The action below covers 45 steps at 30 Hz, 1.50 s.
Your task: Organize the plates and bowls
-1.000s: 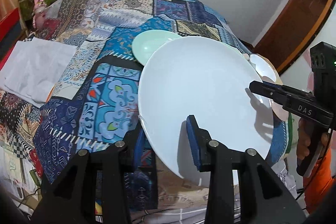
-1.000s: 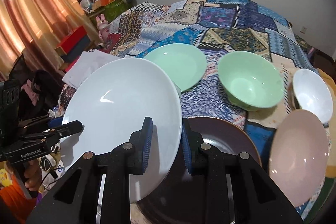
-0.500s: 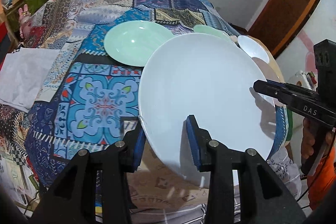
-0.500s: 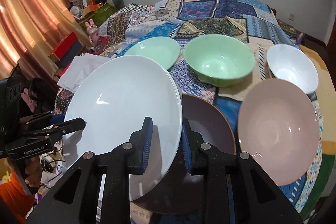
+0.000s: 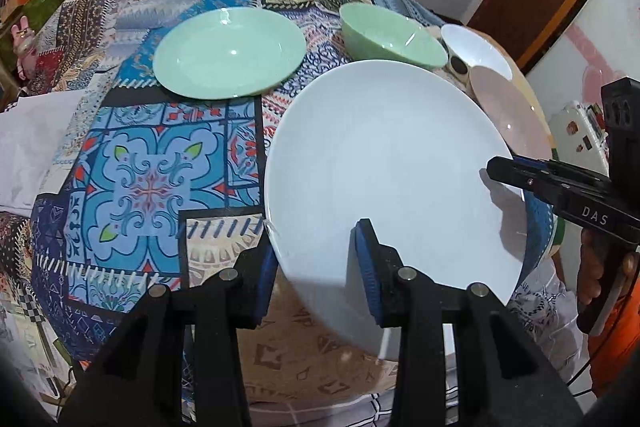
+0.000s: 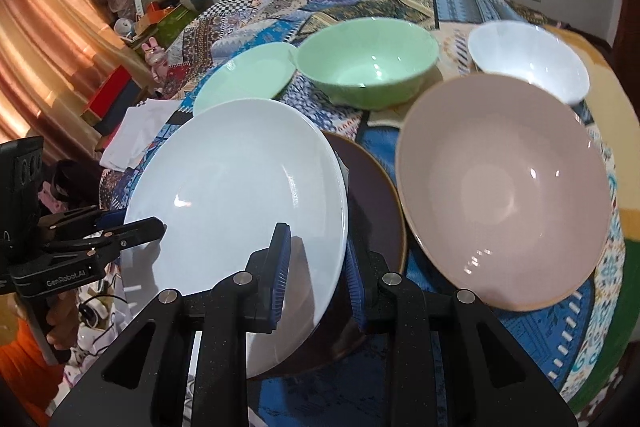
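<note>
A large white plate point(image 6: 236, 187) is held tilted above the patterned bedspread, overlapping a dark brown plate point(image 6: 374, 203), with a pink bowl point(image 6: 504, 187) just beside it, and a green bowl point(image 6: 368, 67), green plate point(image 5: 228, 51) and small white bowl point(image 6: 528, 55) lying farther back.

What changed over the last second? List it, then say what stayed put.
Both grippers, left and right, carried the white plate forward over the table; the green plate and pink bowl now show nearer. Nothing was released. Both stay clamped on opposite rims, and the other dishes did not move.
</note>
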Motion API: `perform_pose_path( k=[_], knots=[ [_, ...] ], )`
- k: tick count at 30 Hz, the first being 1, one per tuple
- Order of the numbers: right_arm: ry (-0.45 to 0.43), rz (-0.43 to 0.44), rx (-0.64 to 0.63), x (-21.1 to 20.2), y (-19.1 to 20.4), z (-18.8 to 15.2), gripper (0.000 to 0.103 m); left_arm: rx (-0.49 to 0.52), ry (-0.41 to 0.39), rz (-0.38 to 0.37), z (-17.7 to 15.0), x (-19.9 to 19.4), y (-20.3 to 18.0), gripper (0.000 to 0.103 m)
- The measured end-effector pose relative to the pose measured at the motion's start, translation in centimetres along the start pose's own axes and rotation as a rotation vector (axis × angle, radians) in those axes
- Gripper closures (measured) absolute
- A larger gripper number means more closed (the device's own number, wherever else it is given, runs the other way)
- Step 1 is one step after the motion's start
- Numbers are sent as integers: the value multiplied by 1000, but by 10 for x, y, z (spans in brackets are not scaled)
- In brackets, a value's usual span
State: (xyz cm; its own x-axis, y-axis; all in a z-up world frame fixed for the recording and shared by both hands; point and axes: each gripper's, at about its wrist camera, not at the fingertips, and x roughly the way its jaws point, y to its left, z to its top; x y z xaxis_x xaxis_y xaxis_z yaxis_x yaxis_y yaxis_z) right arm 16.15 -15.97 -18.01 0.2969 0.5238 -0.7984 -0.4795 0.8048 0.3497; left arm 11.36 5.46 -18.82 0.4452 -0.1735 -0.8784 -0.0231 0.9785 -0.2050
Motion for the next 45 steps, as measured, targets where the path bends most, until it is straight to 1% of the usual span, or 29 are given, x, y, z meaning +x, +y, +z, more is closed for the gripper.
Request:
perform_pose_path(
  k=[8,15,19,21,30,35,45],
  knots=[
    [7,21,46,5,-10,-10,78,1,42,6,3,16,-4,65],
    [10,19,67,6,-18,-14,78,5,54,11,10,27,-6,64],
    [6,48,106,6,-25,-13,77,-3,59,8,13,33,-6,64],
    [1,49,110,5,-26,-14,77,-6,61,6,15,34,-6,64],
    [-11,61,111,1,-29,-17,76,18,47,35,20,42,-10,63],
    [-12,50,101,-3,-30,-18,76,37,37,56,21,45,-15,63],
    [-14,41,98,-7,-28,-17,76,60,37,58,20,47,-19,63]
  ],
)
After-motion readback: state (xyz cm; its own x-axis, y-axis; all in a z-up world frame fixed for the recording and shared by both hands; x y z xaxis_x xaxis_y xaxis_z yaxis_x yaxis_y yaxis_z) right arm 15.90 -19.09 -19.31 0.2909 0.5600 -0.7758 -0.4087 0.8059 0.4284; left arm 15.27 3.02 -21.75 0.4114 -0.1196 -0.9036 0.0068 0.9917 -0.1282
